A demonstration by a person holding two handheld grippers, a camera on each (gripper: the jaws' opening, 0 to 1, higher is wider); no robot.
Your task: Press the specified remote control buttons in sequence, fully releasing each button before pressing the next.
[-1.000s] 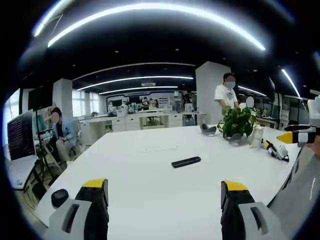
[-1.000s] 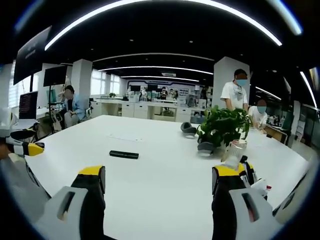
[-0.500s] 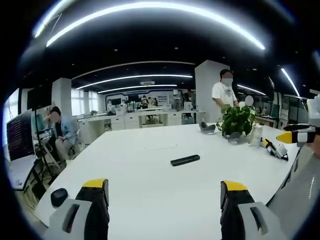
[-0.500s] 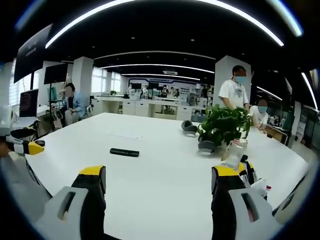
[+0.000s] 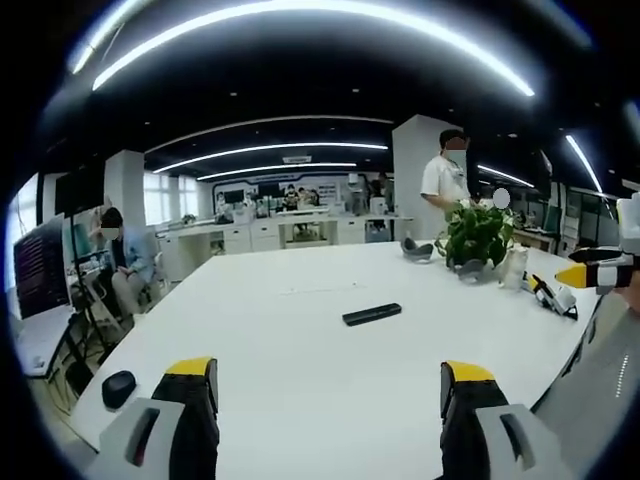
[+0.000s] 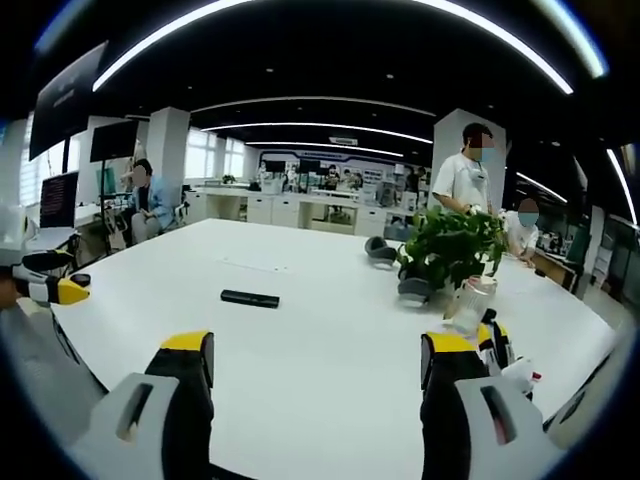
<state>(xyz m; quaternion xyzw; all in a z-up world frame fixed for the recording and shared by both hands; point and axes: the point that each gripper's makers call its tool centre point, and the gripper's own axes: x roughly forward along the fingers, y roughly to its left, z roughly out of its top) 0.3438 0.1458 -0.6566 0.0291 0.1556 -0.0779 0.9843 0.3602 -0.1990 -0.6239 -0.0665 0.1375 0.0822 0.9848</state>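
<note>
A slim black rectangular remote control point(image 5: 372, 314) is seen lying flat on the large white table point(image 5: 300, 380), out in the open middle of the tabletop and well apart from both grippers. In the right gripper view the same remote control point(image 6: 250, 298) lies left of centre, beyond the jaws.

The left gripper point(image 5: 330, 395) is held released — its two black jaws with yellow tips stand wide apart at the bottom of the left gripper view, with nothing between them but bare table. The right gripper point(image 6: 315, 365) is likewise spread open and grasps nothing. A yellow-tipped jaw of the right gripper point(image 5: 590, 272) is seen at the right edge of the left gripper view, and the left gripper point(image 6: 50, 288) comes in at the left edge of the right gripper view.

A leafy green potted plant point(image 6: 450, 245) stands toward the far right of the table, with a clear glass jar point(image 6: 468, 305) just beside it and a dark grey rounded object point(image 6: 380, 252) behind it. A small black rounded device point(image 5: 118, 388) rests near the table's left corner in the left gripper view.

Behind the table, a standing person in a white shirt point(image 6: 465, 180) is seen near a white pillar, and a seated person in a blue jacket point(image 5: 120, 270) is at the left by a dark monitor screen point(image 5: 40, 268).
</note>
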